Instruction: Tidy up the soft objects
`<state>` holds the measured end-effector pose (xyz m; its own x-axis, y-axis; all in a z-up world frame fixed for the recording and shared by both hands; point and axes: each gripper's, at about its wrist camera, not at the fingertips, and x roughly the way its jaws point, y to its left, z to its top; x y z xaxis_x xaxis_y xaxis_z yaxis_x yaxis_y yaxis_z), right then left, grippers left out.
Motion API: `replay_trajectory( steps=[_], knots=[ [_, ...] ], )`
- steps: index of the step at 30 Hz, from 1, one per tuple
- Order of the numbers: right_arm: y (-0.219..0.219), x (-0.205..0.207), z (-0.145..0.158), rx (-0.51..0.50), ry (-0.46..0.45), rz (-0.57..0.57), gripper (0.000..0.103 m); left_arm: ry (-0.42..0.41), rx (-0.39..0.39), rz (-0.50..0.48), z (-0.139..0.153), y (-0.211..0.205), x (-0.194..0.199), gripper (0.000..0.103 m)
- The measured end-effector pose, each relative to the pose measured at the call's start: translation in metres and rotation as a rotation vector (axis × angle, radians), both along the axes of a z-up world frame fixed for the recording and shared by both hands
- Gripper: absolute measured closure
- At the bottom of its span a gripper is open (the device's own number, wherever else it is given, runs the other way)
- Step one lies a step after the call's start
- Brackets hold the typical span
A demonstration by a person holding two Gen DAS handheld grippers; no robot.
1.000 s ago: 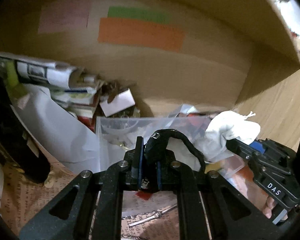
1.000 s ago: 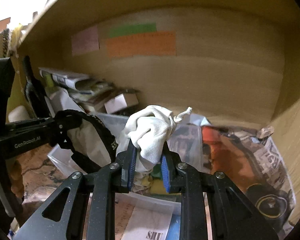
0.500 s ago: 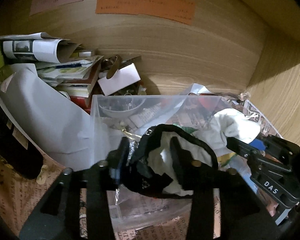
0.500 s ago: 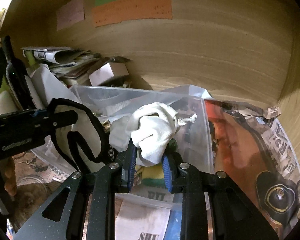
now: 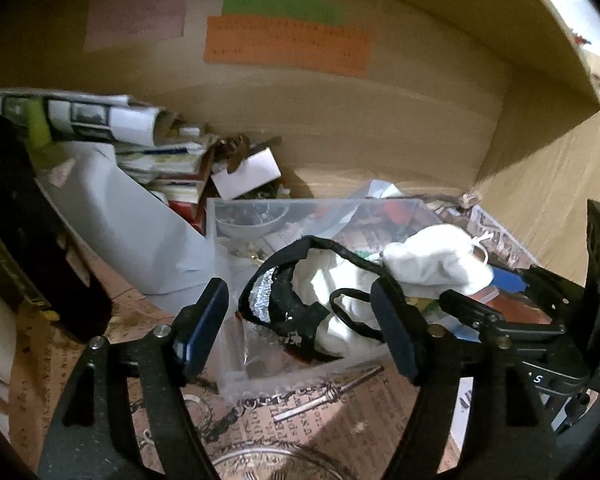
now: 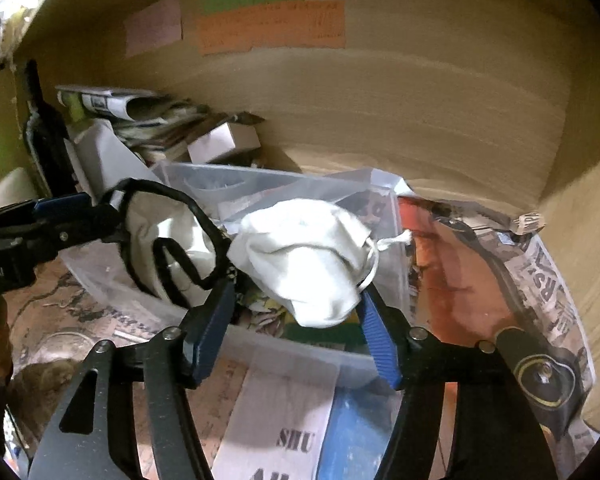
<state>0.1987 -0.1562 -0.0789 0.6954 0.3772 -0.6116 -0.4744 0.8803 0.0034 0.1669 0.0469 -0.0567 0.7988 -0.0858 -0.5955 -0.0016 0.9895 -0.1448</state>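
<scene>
Gaping wide, left gripper [image 5: 300,322] | black-trimmed pouch [image 5: 296,300] in clear bin [image 5: 236,216] | right gripper [image 6: 296,308] wide too, white cloth bag [image 6: 304,256] loose between

Dim warm light, soft motion blur, heavy fisheye curvature, black vignetted corners, overexposed upper edges

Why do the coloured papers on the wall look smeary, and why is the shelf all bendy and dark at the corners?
Left wrist view: the orange paper and rolled newspaper are smeared, probably by motion; the fisheye lens bows the wooden wall and blackens the corners. Right wrist view: same bending; the white cloth pouch is bright and a little washed out against the dim shelf.
</scene>
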Motion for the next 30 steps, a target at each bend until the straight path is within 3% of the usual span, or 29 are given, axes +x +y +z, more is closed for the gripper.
replay_trajectory(
  steps=[7, 11, 19, 30],
  knots=[
    [-0.011, -0.032, 0.033, 0.049, -0.101, 0.007, 0.043, -0.104, 0.025, -0.006, 0.030, -0.005, -0.034, 0.024],
    [-0.015, -0.057, 0.060, 0.090, -0.196, 0.015, 0.036, -0.197, 0.057, 0.000, 0.051, -0.015, -0.060, 0.017],
    [-0.020, -0.099, 0.092, 0.159, -0.328, 0.039, 0.031, -0.333, 0.086, 0.010, 0.080, -0.026, -0.103, 0.007],
    [-0.028, -0.129, 0.105, 0.224, -0.405, 0.046, 0.019, -0.410, 0.077, 0.023, 0.091, -0.033, -0.135, 0.001]
  ],
)
